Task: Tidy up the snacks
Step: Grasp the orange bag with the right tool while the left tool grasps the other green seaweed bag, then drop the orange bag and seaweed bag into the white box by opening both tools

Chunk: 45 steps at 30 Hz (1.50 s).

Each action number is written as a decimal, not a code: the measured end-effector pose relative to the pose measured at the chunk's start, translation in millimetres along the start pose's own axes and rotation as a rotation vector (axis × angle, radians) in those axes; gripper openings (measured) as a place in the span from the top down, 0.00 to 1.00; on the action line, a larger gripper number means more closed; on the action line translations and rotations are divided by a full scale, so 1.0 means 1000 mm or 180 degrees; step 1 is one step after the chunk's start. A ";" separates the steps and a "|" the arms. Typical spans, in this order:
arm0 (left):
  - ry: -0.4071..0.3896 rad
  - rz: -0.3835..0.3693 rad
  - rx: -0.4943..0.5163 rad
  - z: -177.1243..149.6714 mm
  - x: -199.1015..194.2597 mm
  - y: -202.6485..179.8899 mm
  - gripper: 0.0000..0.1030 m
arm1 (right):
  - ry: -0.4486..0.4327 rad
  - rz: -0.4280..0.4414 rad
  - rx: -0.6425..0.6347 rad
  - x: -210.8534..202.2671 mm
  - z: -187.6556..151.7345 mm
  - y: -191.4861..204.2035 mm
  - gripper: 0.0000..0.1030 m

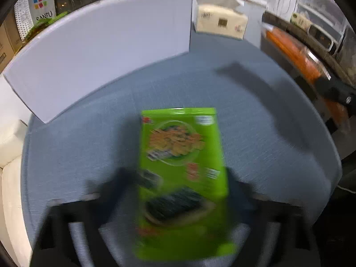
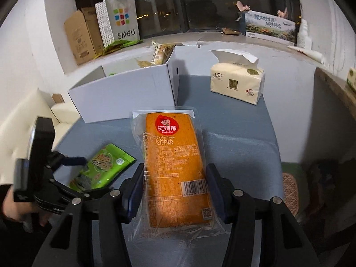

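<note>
right tool [image 2: 174, 191]: clamping the orange snack pack [image 2: 175, 169] by its long sides, holding it up off the desk [image 2: 244, 129]
left tool [image 1: 178, 191]: sitting around the green seaweed pack [image 1: 180, 178]; too blurry, can't tell if it's squeezing yet
white box [image 2: 124, 95]: sitting ahead of both tools, a few snacks already poking out of it
progress: looking about midway, I'd say; these two packs are still waiting to go in
</note>
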State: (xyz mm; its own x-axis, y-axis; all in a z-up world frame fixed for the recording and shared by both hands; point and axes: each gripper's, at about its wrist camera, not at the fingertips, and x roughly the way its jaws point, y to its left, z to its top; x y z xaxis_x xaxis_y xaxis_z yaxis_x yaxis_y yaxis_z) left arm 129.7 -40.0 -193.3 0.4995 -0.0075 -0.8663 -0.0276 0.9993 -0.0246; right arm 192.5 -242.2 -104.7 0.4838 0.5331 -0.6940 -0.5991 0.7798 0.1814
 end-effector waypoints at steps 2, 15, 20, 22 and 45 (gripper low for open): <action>-0.0086 -0.0240 -0.0136 -0.001 -0.013 0.012 0.39 | -0.0048 0.0049 0.0012 -0.002 -0.002 0.003 0.44; -0.1578 -0.0348 -0.0984 0.077 -0.158 0.144 0.40 | -0.0533 0.0651 0.0335 0.002 0.083 0.036 0.44; -0.1687 -0.0367 -0.1405 0.150 -0.146 0.194 0.39 | -0.0562 0.0817 0.0359 0.041 0.165 0.061 0.44; -0.1636 -0.0338 -0.1507 0.177 -0.132 0.210 0.39 | -0.0443 0.0791 0.0435 0.071 0.199 0.068 0.44; -0.2003 0.0706 -0.0585 0.147 -0.156 0.175 0.00 | -0.0551 -0.0070 -0.0320 0.114 0.243 0.113 0.00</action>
State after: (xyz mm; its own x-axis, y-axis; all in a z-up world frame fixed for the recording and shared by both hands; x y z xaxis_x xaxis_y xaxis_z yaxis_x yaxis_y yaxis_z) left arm 174.3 141.0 10.5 0.8710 0.2742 -0.4077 -0.3056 0.9521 -0.0126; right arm 335.0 -13.2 5.7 0.5949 0.5715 -0.5653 -0.6436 0.7599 0.0910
